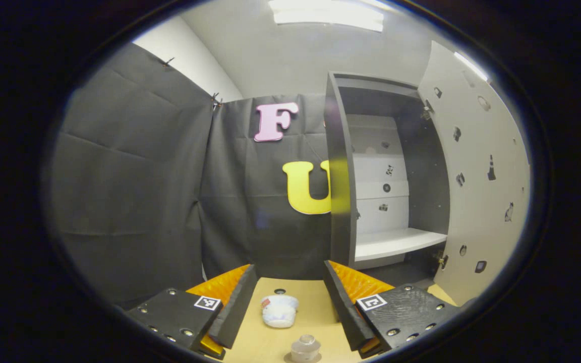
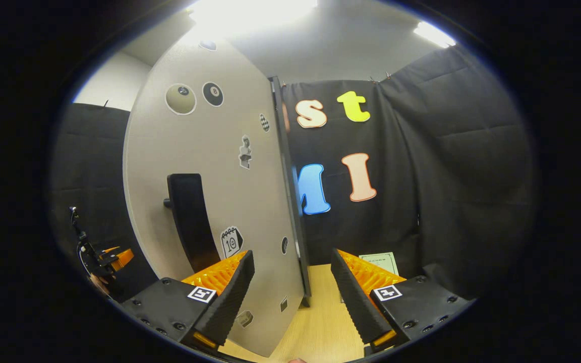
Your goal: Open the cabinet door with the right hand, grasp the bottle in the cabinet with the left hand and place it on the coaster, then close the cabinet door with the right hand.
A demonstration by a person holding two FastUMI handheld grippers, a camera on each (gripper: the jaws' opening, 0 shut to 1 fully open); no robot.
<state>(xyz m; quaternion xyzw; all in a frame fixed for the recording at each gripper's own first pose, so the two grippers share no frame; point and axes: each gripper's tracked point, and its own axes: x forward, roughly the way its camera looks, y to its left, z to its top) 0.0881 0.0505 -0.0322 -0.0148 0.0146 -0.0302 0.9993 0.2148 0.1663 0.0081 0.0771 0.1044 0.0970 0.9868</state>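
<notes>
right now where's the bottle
In the left gripper view the bottle stands on the wooden table, low centre between the hand-held gripper's fingers, just nearer than the white coaster.

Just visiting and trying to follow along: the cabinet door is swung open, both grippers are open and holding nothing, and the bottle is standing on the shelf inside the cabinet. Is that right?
Not quite. The bottle is out of the cabinet, standing on the table between the left gripper's fingers, as the left gripper view shows. The rest holds: the cabinet door is open, and the right gripper is open and empty too.
</notes>
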